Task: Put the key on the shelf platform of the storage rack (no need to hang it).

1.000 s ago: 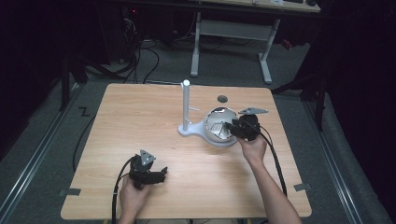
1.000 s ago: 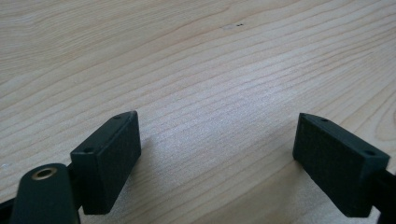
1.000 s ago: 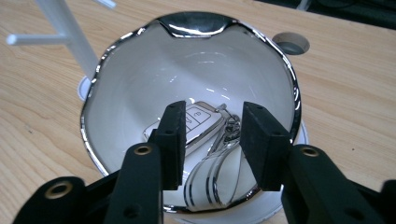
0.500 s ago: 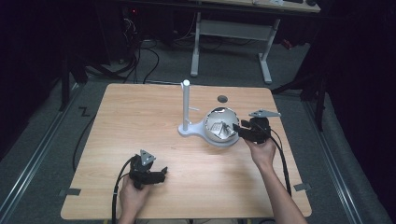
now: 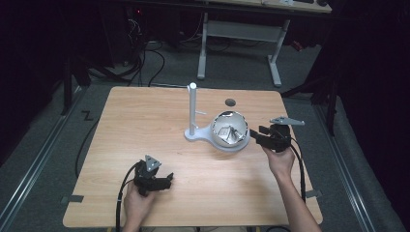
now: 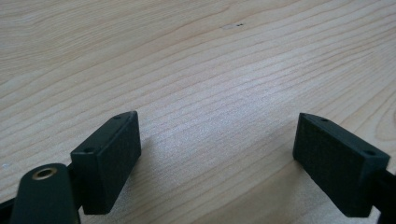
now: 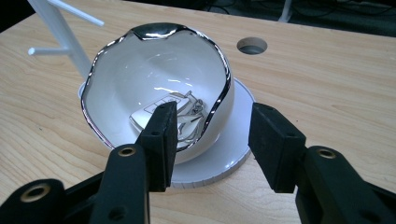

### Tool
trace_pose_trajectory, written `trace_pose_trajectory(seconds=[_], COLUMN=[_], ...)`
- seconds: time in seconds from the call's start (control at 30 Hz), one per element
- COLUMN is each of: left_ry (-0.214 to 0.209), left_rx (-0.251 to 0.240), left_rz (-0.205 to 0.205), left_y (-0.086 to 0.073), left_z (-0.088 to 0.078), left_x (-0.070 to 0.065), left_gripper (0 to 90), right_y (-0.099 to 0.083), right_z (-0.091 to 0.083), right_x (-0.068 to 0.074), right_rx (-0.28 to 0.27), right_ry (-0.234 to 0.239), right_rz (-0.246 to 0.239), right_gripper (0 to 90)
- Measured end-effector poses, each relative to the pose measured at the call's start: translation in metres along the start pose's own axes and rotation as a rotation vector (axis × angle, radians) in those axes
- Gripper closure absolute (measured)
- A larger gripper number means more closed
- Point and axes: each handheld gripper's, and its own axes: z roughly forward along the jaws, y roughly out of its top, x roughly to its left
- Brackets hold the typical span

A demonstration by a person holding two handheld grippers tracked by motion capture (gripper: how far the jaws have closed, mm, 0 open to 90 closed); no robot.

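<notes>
Jaws on our right gripper (image 5: 255, 137) have just been opening and now stand well apart, with nothing pressed between them; in the right gripper view one jaw sits in front of the bowl's near rim and the other is out over the saucer's edge, so neither pad bears on anything. We judge that this is the let-go step: the bowl (image 7: 156, 91), white inside with a wavy silvery rim, sits upright on the round white saucer (image 7: 233, 149) at the foot of the white stand (image 5: 192, 108), towards the right of the bench (image 5: 145, 121), and something small and shiny lies in its bottom, though we cannot make out what it is. Our left gripper (image 5: 164, 180) rests low at the near left of the bench, well apart from the bowl, its jaws spread wide over bare wood and holding nothing. What comes next, as we read it, is a clean retreat for the right hand: we would draw the gripper straight back and a little up so that the inner jaw clears the rim without nudging it, since a bowl perched on a saucer could tip or slide if clipped. Only after that would we reach for anything else.
</notes>
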Motion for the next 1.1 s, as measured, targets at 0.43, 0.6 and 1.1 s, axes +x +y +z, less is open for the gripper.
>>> trace_pose_trajectory(seconds=[0.43, 0.6, 1.1], left_ry=[0.000, 0.000, 0.000], left_rx=[0.000, 0.000, 0.001], left_rz=[-0.002, -0.002, 0.000], left_y=[0.000, 0.000, 0.000], left_z=[0.000, 0.000, 0.000], left_x=[0.000, 0.000, 0.000], left_gripper=[15.5, 15.5, 15.5], right_y=[-0.018, -0.025, -0.038], right_z=[-0.017, -0.025, -0.042], right_x=[-0.012, -0.017, -0.021], right_rx=[-0.023, -0.029, -0.047], right_ry=[-0.010, -0.020, -0.027], right_rz=[0.036, 0.046, 0.054], right_gripper=[51.3, 51.1, 50.6])
